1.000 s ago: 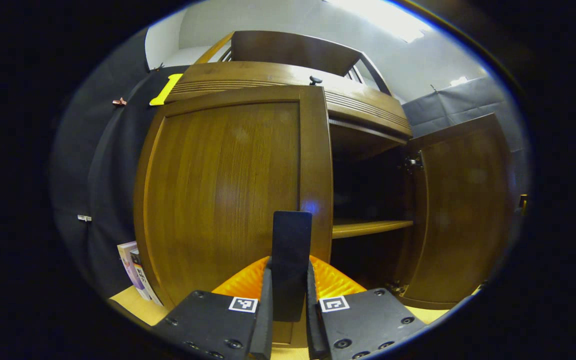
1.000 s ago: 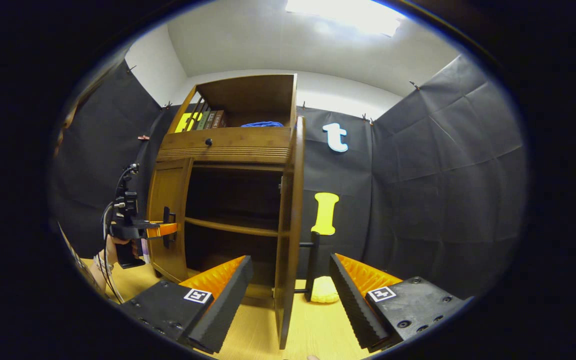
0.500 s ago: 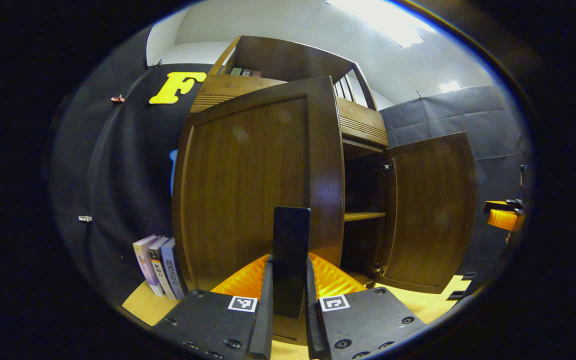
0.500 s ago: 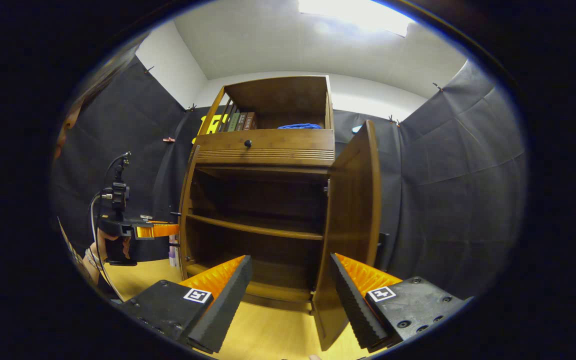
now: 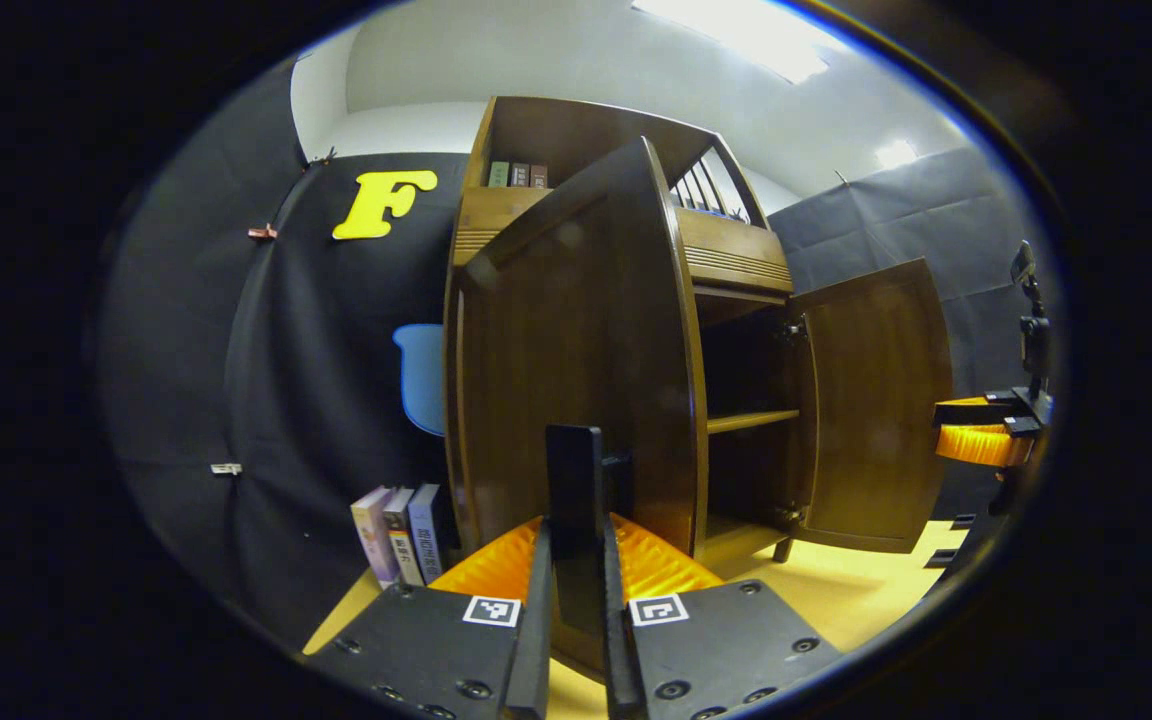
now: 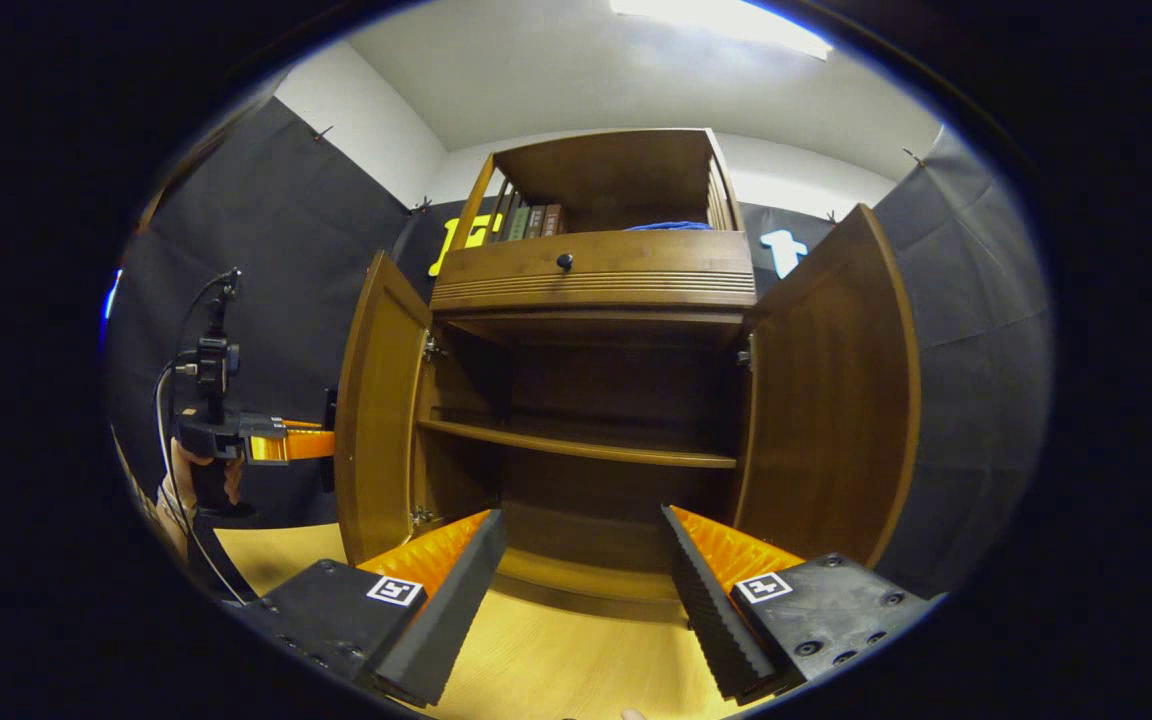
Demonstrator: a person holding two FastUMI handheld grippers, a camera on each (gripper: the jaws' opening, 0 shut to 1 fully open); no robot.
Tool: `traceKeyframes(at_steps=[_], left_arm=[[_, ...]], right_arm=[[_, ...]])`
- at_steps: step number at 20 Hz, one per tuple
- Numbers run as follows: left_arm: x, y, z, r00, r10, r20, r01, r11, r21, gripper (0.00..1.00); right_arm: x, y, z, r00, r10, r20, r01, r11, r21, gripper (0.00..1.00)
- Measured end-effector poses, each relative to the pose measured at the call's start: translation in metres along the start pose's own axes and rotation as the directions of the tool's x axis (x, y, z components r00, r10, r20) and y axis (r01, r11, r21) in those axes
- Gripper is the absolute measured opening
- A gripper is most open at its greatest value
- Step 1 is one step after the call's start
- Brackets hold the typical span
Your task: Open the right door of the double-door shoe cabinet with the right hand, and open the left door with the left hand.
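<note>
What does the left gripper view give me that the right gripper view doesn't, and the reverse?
Left gripper view: a close-up of the left tool shut on the dark vertical bar handle of the left door, plus upright books on the floor beside it. Right gripper view: the open right tool facing the inner wooden shelf, and the drawer's black round knob. Both: the brown wooden shoe cabinet with the left door and right door open.
</note>
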State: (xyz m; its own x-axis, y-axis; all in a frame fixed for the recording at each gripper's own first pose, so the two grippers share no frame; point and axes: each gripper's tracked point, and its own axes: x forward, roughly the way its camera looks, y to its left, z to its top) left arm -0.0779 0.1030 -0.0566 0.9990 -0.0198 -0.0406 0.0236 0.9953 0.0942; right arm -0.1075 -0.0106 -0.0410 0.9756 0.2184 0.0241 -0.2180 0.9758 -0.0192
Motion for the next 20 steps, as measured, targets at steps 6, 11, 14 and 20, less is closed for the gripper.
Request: traceKeyframes(at_steps=[6,11,14,20], left_arm=[[-0.017,0.032,0.000,0.996,0.094,0.011,-0.094,0.996,-0.003,0.20],[-0.031,0.058,-0.002,0.987,0.159,0.013,-0.159,0.987,0.016,0.19],[-0.043,0.072,0.003,0.977,0.214,0.020,-0.215,0.976,0.028,0.14],[-0.070,0.062,0.009,0.974,0.224,-0.014,-0.224,0.974,-0.026,0.13]], right_arm=[[0.020,0.019,-0.006,1.000,0.003,0.010,-0.003,0.999,-0.035,0.99],[0.034,0.037,-0.011,0.999,0.025,0.024,-0.024,0.999,-0.028,0.97],[0.041,0.046,-0.014,0.998,0.058,0.012,-0.057,0.998,-0.019,0.98],[0.047,0.054,-0.012,0.994,0.104,0.019,-0.104,0.994,-0.013,0.99]])
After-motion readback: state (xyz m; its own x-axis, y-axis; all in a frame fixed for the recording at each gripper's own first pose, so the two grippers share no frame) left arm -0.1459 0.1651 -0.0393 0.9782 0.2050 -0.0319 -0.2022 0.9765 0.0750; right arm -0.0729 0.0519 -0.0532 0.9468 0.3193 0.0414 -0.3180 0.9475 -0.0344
